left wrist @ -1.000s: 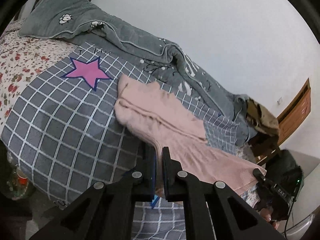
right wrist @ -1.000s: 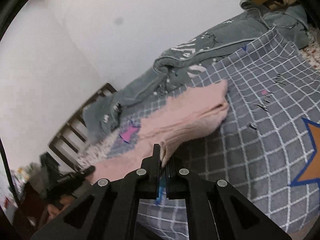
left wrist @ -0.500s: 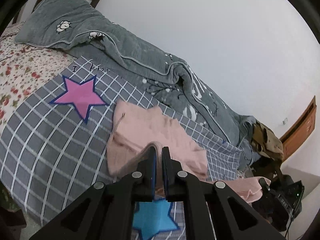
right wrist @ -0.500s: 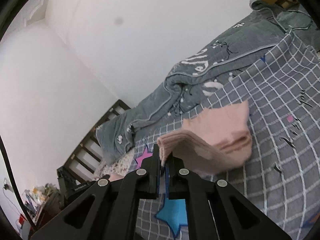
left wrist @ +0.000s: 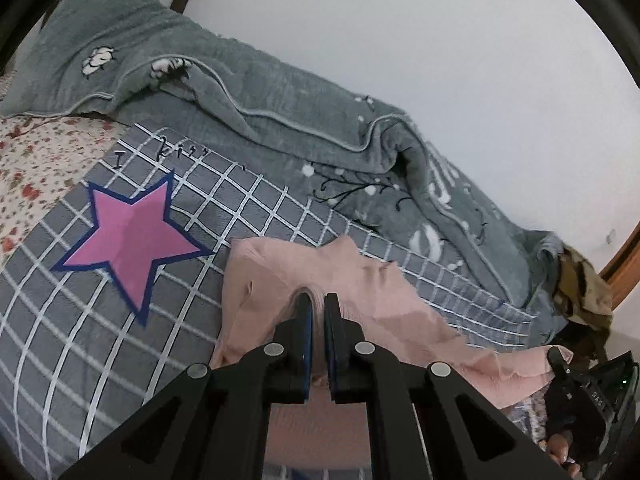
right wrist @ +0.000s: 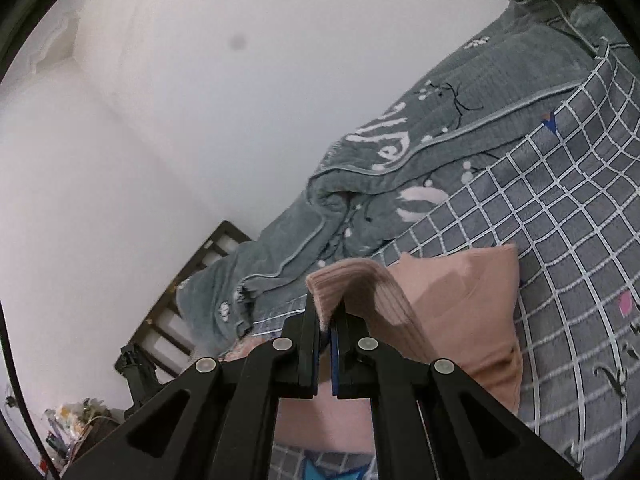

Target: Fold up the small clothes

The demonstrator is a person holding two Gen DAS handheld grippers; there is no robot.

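Note:
A pink knit garment [left wrist: 372, 300] lies on the grey checked bedspread [left wrist: 100, 340], with its near edge lifted and carried over the far part. My left gripper [left wrist: 316, 306] is shut on one lifted edge of it. My right gripper [right wrist: 326, 312] is shut on the ribbed hem of the same pink garment [right wrist: 460, 308], which drapes down to the right of the fingers. In the left wrist view the right gripper [left wrist: 576, 396] shows at the lower right, with the cloth stretched toward it.
A rumpled grey blanket [left wrist: 280, 112] runs along the wall side of the bed. A pink star [left wrist: 128, 240] is printed on the bedspread to the left. A floral sheet [left wrist: 28, 168] lies far left. A dark wooden headboard [right wrist: 180, 300] and cluttered floor items [right wrist: 76, 420] show.
Both grippers have lifted the near edge of the pink garment and carried it forward over the far part, which now lies doubled. The bedspread's near part has come into view.

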